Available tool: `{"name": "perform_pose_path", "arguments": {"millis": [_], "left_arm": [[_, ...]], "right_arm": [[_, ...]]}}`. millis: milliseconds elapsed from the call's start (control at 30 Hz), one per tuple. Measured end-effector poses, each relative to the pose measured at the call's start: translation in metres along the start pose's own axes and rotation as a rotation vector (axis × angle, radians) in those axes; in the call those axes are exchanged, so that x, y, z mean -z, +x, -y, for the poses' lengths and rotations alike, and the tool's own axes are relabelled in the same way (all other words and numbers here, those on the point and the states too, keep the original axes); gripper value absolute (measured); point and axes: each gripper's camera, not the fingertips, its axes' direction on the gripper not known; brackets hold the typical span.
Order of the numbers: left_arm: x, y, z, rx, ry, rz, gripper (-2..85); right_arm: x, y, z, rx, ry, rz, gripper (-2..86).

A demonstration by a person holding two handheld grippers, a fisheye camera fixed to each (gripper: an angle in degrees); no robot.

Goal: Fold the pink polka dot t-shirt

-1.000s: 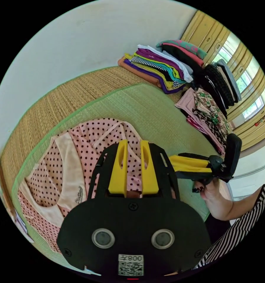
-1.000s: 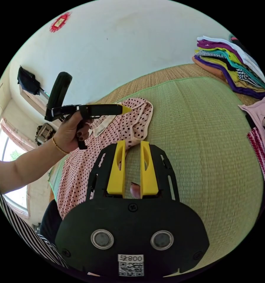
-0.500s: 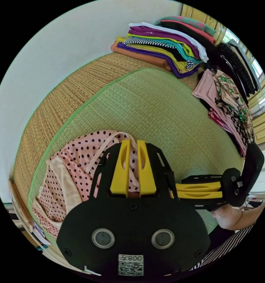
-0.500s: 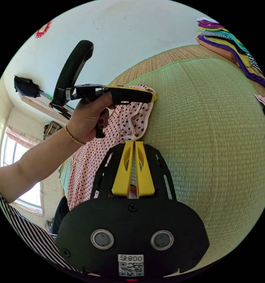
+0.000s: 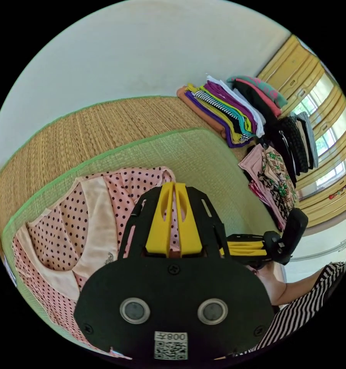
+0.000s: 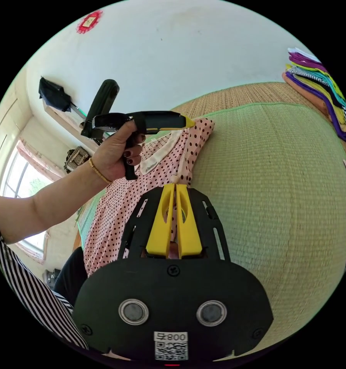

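The pink polka dot t-shirt [image 5: 65, 230] lies on a green mat, its pale neckline facing up. My left gripper [image 5: 174, 185] is shut on the shirt's far edge, with dotted fabric showing between its yellow jaws. In the right gripper view, a hand holds that left gripper [image 6: 189, 123] at the shirt's [image 6: 119, 207] top corner. My right gripper [image 6: 175, 186] is shut on the pale trim of the same edge, lower down. The shirt's edge runs straight between the two grippers. In the left gripper view the right gripper [image 5: 228, 248] shows at the right.
A stack of folded clothes [image 5: 226, 111] stands by the wall, with dark and patterned piles [image 5: 280, 165] beside it. The green mat [image 6: 265, 173] stretches open to the shirt's right, over a straw mat [image 5: 84, 130]. A striped sleeve [image 5: 307, 307] is close by.
Both grippers, open a second ago, have shut on the shirt's edge. That edge, slack and curled before, now runs taut and straight between them.
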Motion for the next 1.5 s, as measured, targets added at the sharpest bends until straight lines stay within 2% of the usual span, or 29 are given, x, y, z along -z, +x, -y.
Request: {"name": "perform_pose_path", "arguments": {"millis": [167, 400, 633, 767, 900, 1100, 1267, 1500], "left_arm": [[-0.003, -0.04, -0.01, 0.088, -0.003, -0.011, 0.4], [-0.021, -0.062, -0.013, 0.1, -0.053, 0.048, 0.7], [-0.007, -0.062, -0.011, 0.099, -0.018, 0.079, 1.0], [0.003, -0.053, -0.01, 0.065, 0.004, 0.039, 0.7], [-0.009, -0.036, -0.009, -0.008, -0.104, 0.123, 0.4], [0.009, -0.028, -0.012, -0.018, -0.092, 0.115, 0.3], [0.039, -0.018, -0.017, -0.006, -0.067, 0.099, 0.3], [0.107, 0.01, -0.057, 0.008, -0.039, -0.026, 0.3]], "right_arm": [[-0.013, -0.009, 0.007, 0.044, -0.045, 0.046, 0.3], [-0.036, -0.013, 0.018, 0.06, -0.148, 0.039, 0.3], [-0.041, -0.002, 0.029, 0.035, -0.186, 0.109, 0.3], [-0.042, 0.002, 0.037, 0.023, -0.188, 0.118, 0.3], [-0.045, 0.007, 0.045, 0.015, -0.21, 0.151, 0.2], [-0.044, 0.004, 0.06, 0.102, -0.288, 0.212, 0.1], [-0.036, 0.007, 0.068, 0.094, -0.189, 0.124, 0.1], [-0.06, 0.023, 0.08, 0.043, -0.238, 0.002, 0.0]]}}
